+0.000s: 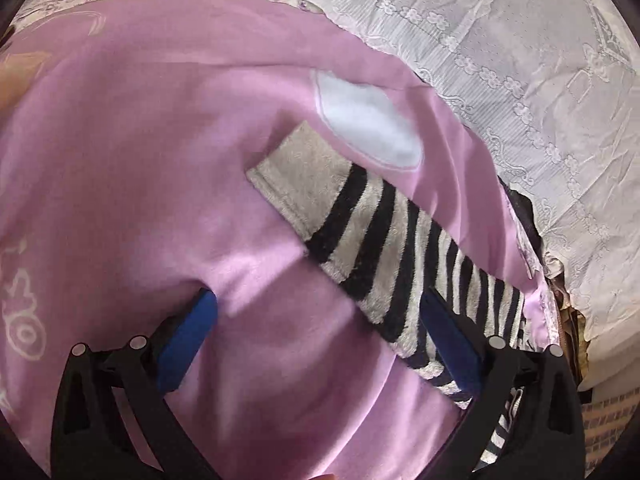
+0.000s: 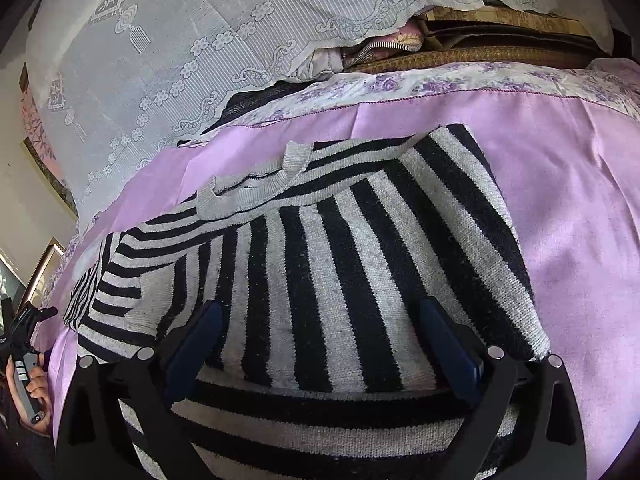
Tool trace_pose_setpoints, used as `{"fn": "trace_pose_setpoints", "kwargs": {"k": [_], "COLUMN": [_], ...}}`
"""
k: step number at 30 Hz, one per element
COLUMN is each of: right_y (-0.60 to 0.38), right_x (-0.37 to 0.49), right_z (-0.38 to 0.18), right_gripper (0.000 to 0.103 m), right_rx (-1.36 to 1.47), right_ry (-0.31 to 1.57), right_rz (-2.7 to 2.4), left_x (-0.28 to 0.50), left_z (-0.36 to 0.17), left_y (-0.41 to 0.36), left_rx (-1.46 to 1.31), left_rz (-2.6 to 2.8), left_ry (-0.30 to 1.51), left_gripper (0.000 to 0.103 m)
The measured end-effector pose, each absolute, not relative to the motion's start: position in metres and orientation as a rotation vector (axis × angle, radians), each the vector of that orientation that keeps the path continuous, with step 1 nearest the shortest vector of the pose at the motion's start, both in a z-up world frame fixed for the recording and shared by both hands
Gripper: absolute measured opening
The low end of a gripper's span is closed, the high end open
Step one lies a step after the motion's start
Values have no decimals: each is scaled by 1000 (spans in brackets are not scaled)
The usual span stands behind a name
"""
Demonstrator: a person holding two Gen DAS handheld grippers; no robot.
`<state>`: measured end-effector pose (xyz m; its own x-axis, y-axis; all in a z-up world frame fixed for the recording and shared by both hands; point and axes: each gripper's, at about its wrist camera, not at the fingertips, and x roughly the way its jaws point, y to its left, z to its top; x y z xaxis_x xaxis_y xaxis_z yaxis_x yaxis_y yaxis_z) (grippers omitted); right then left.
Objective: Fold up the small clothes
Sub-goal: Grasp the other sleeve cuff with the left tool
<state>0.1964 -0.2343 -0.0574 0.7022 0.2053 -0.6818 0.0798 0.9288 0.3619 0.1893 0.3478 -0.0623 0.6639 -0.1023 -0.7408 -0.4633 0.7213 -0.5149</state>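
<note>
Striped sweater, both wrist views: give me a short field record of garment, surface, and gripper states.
garment: black-and-grey striped sweater, laid flat, one sleeve extended
surface: pink sheet
backdrop: white lace cloth
left gripper: open, over the sheet beside the sleeve
right gripper: open, over the sweater body
fold status: not clearly begun

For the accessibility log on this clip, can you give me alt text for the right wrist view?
A black-and-grey striped knit sweater lies on a pink sheet, its grey collar toward the far side. The right claw is open just above it, gripping nothing. White lace fabric covers the background.
</note>
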Motion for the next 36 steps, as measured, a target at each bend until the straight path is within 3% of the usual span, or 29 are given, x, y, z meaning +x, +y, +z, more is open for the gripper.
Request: {"fn": "trace_pose_setpoints", "kwargs": {"k": [13, 14, 15, 18, 23, 27, 36], "right_y": [-232, -232, -232, -231, -231, -231, -229], "right_x": [197, 198, 198, 198, 198, 198, 199], "right_z": [-57, -57, -57, -57, -58, -58, -56], "right_gripper": [100, 100, 100, 100, 100, 100, 100], "right_rx": [377, 377, 376, 369, 369, 369, 348], "right_ry": [797, 797, 797, 800, 799, 799, 808], "right_rz": [67, 67, 66, 62, 61, 61, 47], "left_x": [239, 239, 238, 236, 226, 220, 201], "left_z": [-79, -79, -80, -89, -102, -100, -6], "left_y": [372, 373, 374, 387, 403, 405, 310], "left_rx": [-844, -844, -845, -917, -1019, -1042, -594], "left_rz": [57, 61, 62, 71, 76, 67, -32], "left_ry": [695, 691, 679, 673, 664, 654, 519], "left_gripper": [97, 90, 75, 46, 14, 8, 7]}}
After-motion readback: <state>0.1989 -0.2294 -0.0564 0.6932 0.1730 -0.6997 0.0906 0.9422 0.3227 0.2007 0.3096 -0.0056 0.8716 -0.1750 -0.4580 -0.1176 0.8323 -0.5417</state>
